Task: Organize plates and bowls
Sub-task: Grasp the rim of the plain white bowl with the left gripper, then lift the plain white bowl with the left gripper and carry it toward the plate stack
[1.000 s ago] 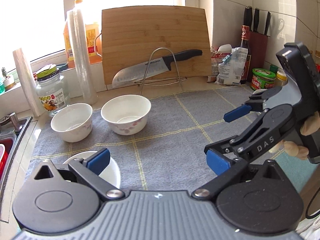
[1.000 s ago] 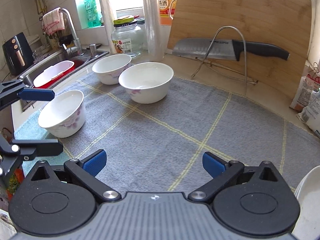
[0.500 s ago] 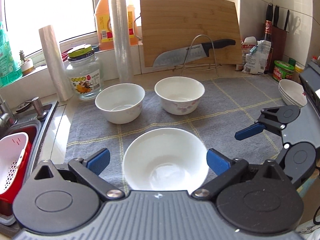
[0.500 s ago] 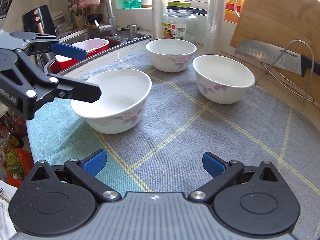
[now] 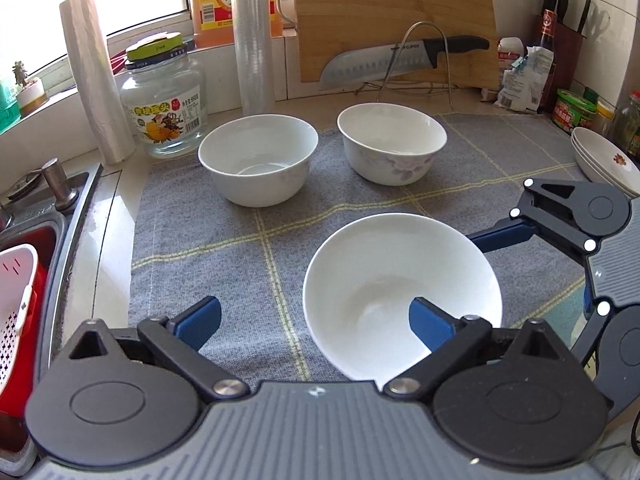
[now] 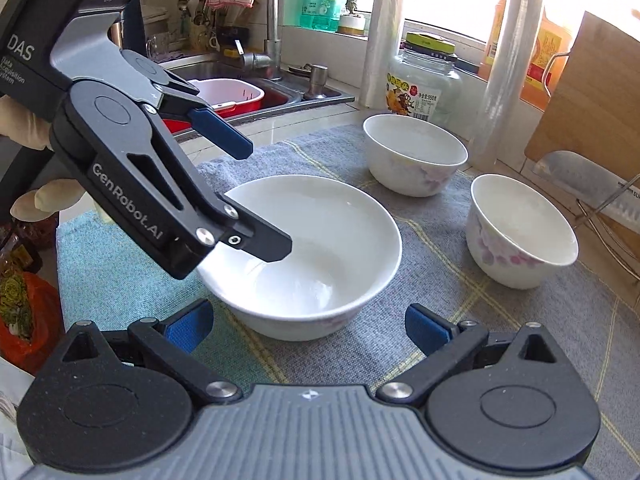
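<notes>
The near white bowl (image 5: 400, 280) on the table's grey mat (image 5: 224, 264) looks glazed, slippery and breakable, best pinched across its rim, which the closing left gripper (image 5: 316, 320) straddles untouched, while the right gripper (image 6: 306, 326) waits released.

Three bowls on the mat (image 5: 224, 264), which lies on the counter. Near bowl (image 5: 400, 296) toward the mat's front edge; far-left bowl (image 5: 258, 158) and far-right bowl (image 5: 391, 142) side by side near the back edge, apart from each other. Stack of plates (image 5: 604, 162) at the mat's right edge. Sink (image 6: 276, 92) off the mat's left edge, basket (image 5: 16, 312) in it. Behind the mat, along the counter's back: jar (image 5: 163, 98), two upright rolls flanking it, cutting board (image 5: 394, 20) leaning upright with a knife (image 5: 400, 58) on a wire stand before it. Left gripper (image 5: 314, 320) straddles the near bowl's rim, one finger inside. Right gripper (image 6: 306, 326) just before that bowl.
</notes>
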Demonstrator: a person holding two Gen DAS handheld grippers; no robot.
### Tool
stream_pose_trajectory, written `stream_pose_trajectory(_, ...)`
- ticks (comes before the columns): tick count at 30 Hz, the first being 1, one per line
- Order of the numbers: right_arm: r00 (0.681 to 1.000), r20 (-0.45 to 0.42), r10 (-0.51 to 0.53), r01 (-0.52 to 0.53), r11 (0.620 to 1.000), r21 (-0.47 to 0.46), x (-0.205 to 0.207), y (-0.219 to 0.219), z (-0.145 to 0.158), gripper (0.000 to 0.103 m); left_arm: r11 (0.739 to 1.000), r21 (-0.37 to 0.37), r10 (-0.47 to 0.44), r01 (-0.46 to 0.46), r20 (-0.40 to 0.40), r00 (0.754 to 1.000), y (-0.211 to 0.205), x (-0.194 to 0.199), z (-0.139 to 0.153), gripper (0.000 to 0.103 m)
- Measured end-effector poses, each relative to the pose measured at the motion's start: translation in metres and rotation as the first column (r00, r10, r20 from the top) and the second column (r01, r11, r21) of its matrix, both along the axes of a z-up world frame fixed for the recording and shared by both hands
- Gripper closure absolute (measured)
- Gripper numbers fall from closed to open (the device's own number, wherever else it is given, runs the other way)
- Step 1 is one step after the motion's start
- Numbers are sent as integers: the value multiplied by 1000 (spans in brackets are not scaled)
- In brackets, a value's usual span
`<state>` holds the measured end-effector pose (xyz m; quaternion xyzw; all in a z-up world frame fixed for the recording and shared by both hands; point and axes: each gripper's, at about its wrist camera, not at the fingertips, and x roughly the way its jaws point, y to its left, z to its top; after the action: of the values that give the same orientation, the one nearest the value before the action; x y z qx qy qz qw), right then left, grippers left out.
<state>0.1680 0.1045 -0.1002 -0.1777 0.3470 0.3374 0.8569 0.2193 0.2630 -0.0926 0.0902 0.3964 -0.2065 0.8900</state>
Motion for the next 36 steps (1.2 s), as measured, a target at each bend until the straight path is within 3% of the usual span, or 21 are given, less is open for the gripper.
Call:
stream_pose_trajectory(3,1000,11,6,-6,1000,-13,0,2,-1,0,1000,-24,-12,11,-33,999,1,6,-3,13)
stream_pose_trajectory(7,1000,21,8,-8,1000,-17,1,6,0,1,998,-65,-23,19,-71,997,3,12,-5,32)
stream_pose_trajectory(17,999,25,30,-29,999,-15,-1,9,3,12,995,-79,-72,66,-85,994,-5,15,-5,48)
stream_pose_trajectory(36,1000,0,26,-26,999,-20,2,10,4,13,992,-81,-107,100,-90,990,-8,15,0,49)
